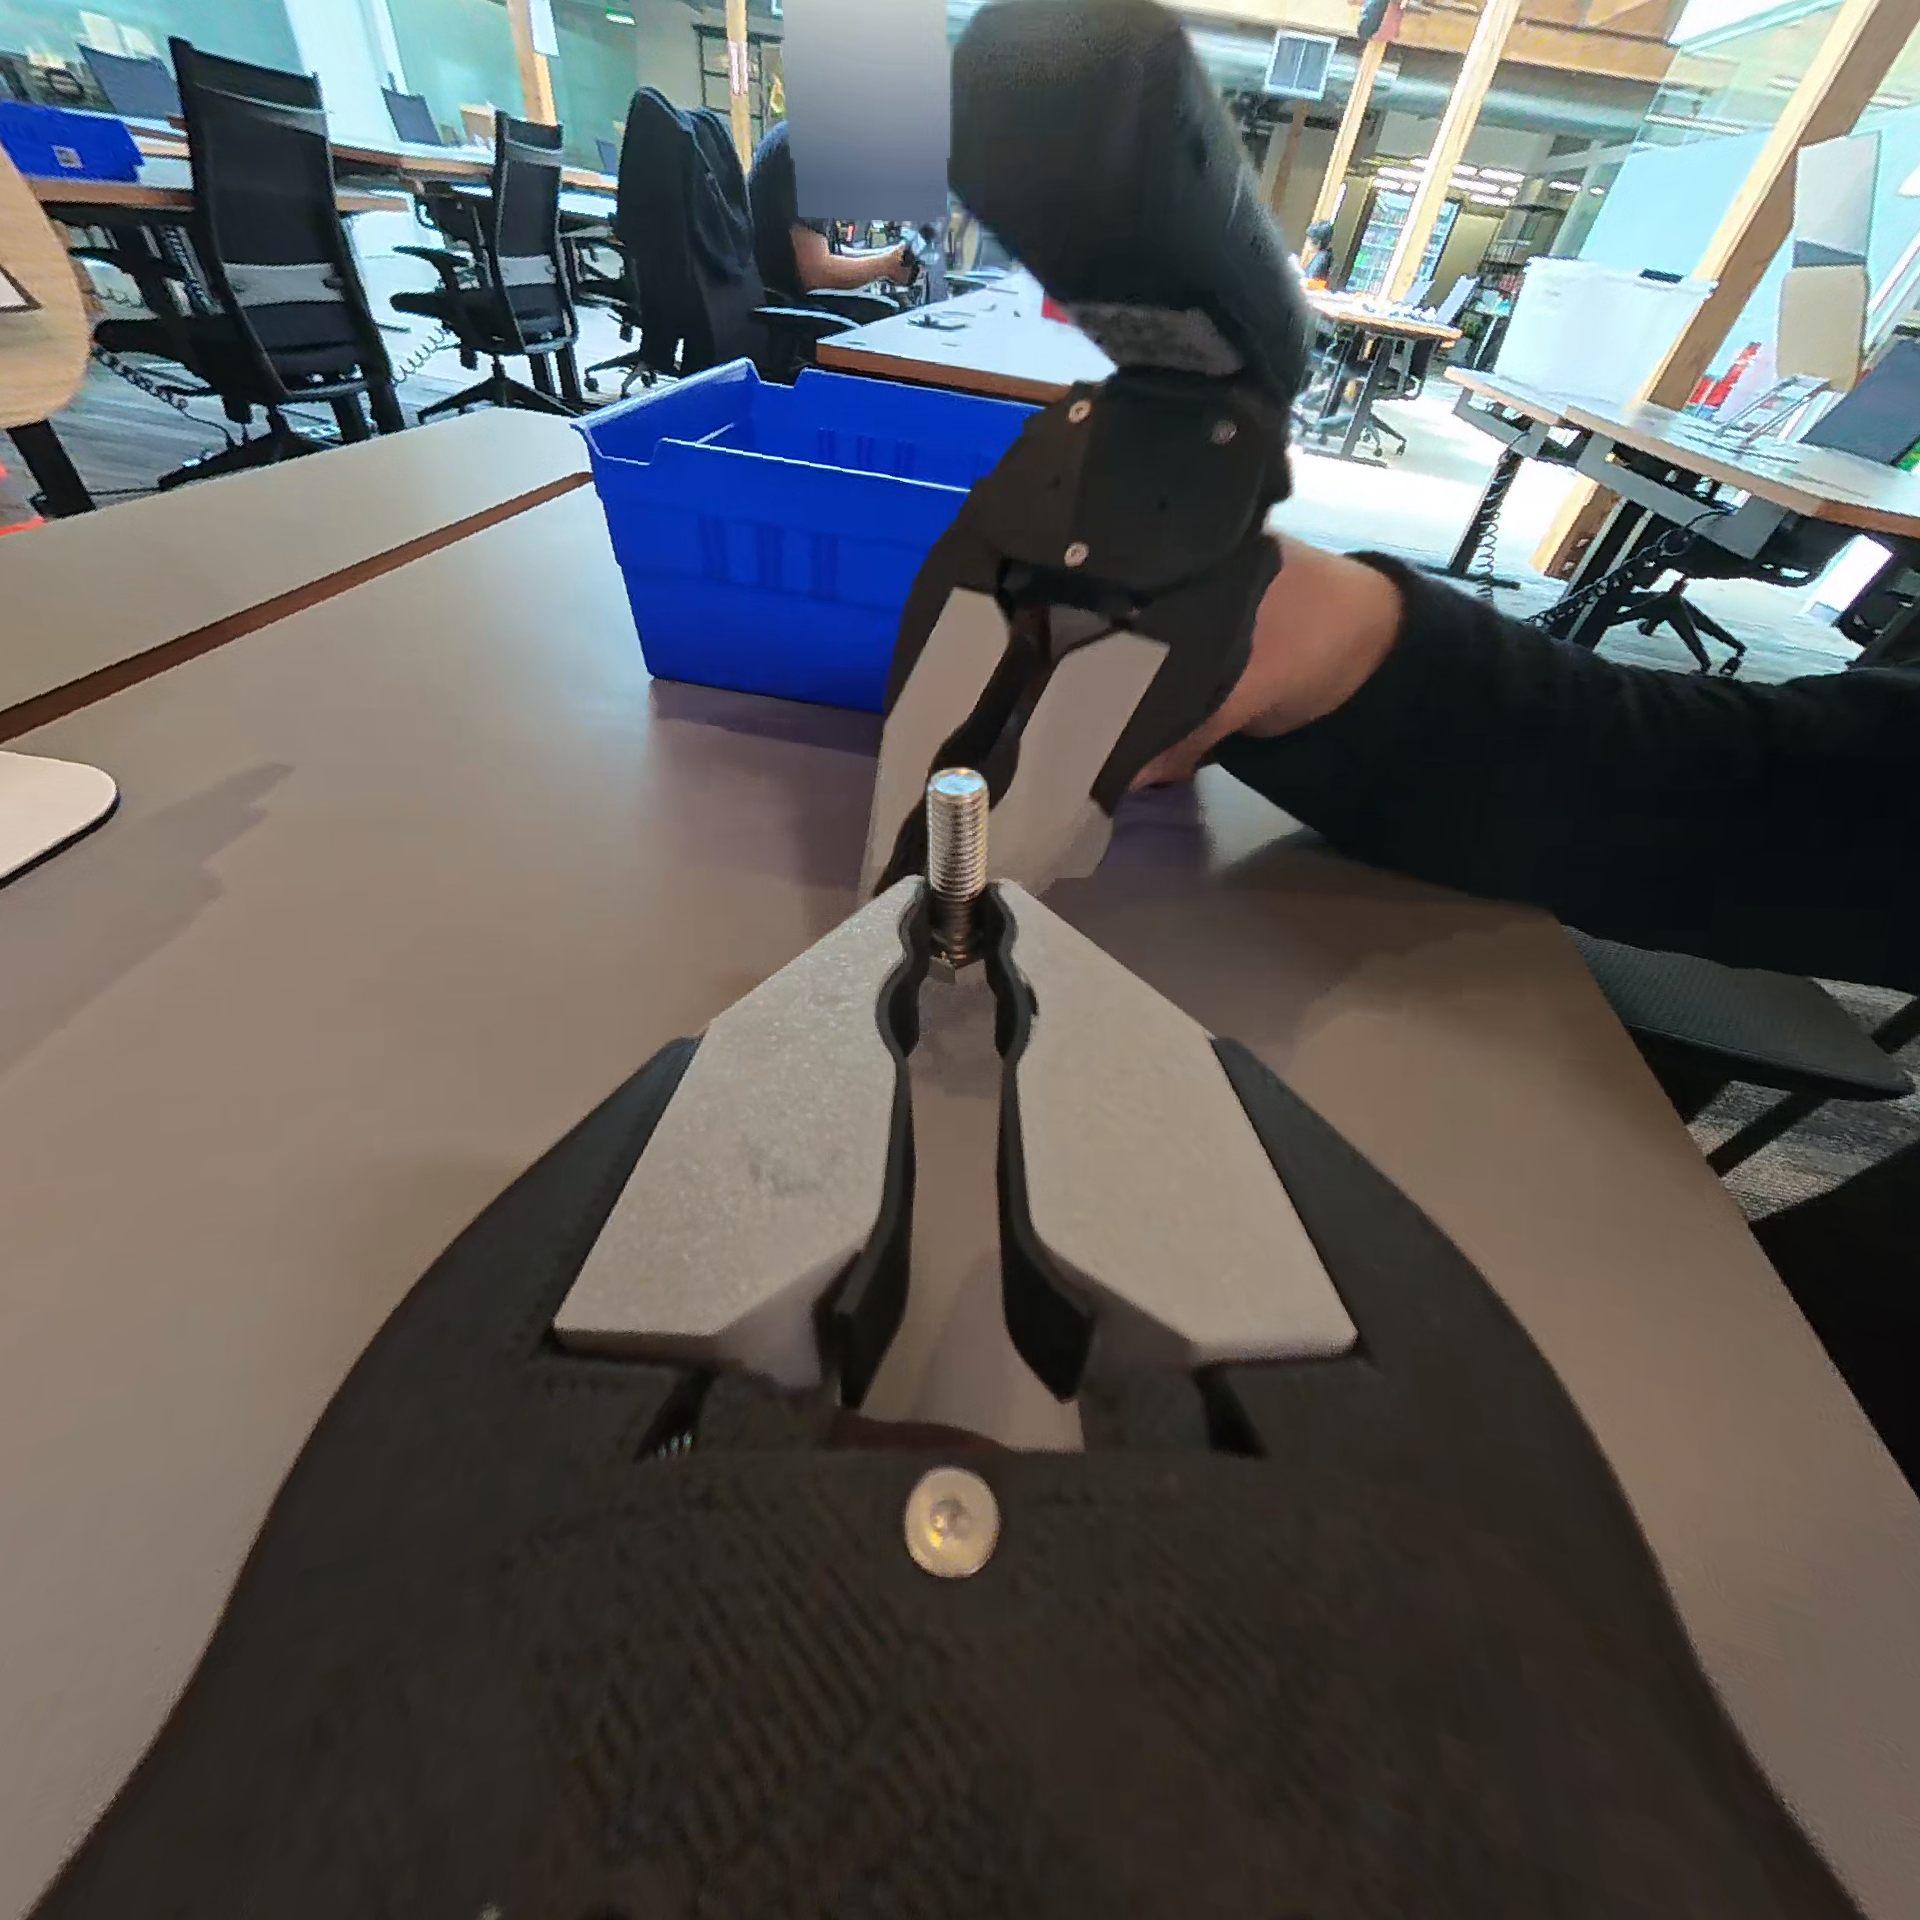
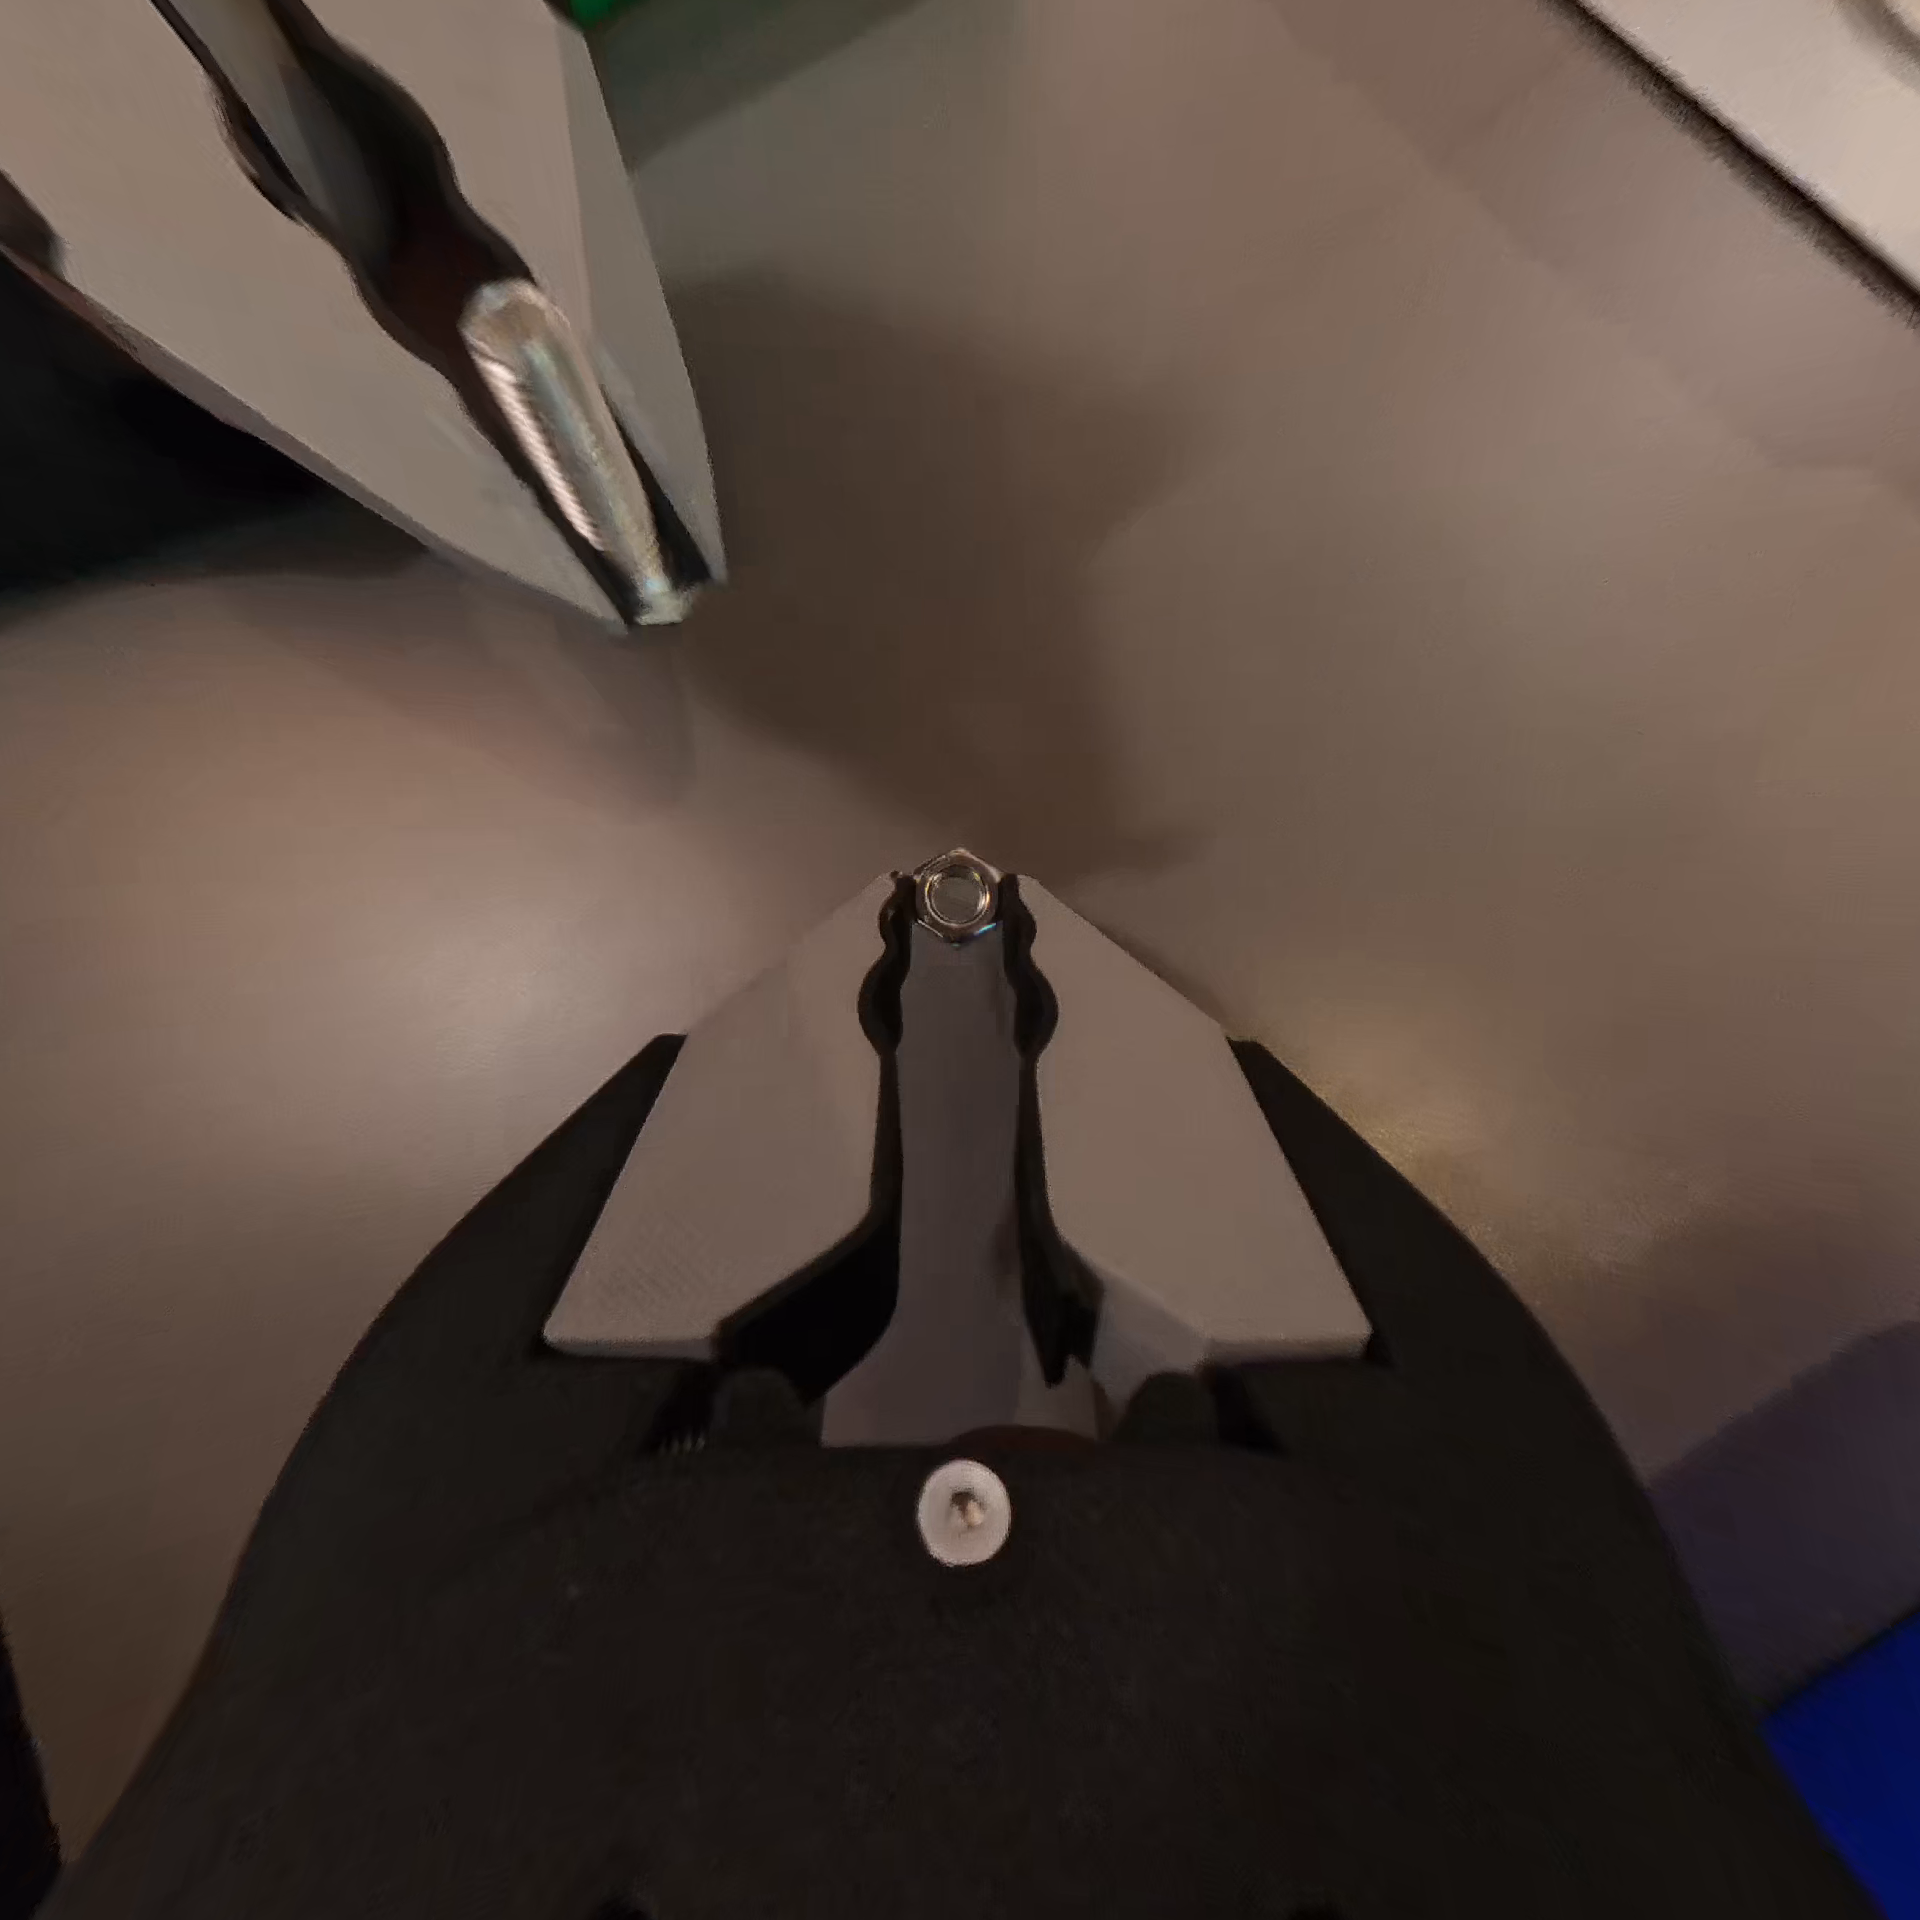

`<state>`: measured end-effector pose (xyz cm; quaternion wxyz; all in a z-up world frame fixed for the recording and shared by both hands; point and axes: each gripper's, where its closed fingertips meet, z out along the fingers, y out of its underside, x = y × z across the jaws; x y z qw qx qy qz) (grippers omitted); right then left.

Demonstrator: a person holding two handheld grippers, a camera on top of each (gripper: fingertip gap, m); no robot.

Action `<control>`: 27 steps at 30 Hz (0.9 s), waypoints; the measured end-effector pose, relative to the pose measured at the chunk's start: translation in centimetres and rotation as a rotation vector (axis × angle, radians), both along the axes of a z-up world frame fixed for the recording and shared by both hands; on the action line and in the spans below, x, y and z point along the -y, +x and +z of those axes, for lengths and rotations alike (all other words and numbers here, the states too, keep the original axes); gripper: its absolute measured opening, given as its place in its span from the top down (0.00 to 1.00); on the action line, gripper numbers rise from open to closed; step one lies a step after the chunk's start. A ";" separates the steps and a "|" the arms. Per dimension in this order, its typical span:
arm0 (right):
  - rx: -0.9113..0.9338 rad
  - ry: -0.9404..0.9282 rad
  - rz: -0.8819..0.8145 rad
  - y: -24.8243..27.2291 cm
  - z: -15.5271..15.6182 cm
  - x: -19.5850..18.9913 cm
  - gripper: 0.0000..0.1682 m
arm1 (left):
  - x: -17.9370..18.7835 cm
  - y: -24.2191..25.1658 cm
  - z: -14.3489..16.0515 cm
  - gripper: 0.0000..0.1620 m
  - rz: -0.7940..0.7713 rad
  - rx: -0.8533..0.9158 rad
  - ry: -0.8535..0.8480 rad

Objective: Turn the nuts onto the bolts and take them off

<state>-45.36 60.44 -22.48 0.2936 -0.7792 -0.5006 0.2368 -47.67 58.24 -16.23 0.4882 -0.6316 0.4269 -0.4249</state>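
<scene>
Left gripper [image 1: 956, 914] clamps the upright steel bolt [image 1: 956, 831] by its lower end; right gripper [image 2: 954, 899] pinches the hex nut [image 2: 954, 896] by its flats, apart from the bolt: small, rigid, probably slippery

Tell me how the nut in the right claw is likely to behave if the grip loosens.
The nut sits only at the right claw tips, so it would probably slip out easily. Its smooth metal looks slippery. Small and hard, it would likely bounce or roll on the bare table.
</scene>
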 end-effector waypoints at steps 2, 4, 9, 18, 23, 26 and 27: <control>-0.038 0.026 -0.004 0.0 1.7 0.3 0.92 | 0.1 0.0 0.1 0.96 -0.004 0.006 0.000; -0.040 0.074 0.004 0.2 3.5 0.8 0.92 | 0.0 -0.1 0.2 0.96 -0.003 0.014 -0.002; -0.087 0.068 0.093 -0.5 7.9 2.5 0.92 | 0.2 0.2 0.1 0.96 -0.005 0.003 0.019; 0.067 0.125 0.254 -2.7 10.0 4.1 0.92 | 1.0 1.1 -0.1 0.96 -0.026 -0.028 0.060; 0.157 0.114 0.285 -2.8 10.4 4.0 0.91 | 1.1 1.1 0.2 0.96 -0.029 -0.014 0.087; 0.197 0.089 0.285 -2.8 10.1 3.5 0.91 | 1.1 1.1 0.1 0.96 -0.028 -0.025 0.096; 0.210 0.083 0.289 -2.8 9.9 3.5 0.91 | 1.1 1.2 0.1 0.96 -0.028 -0.031 0.101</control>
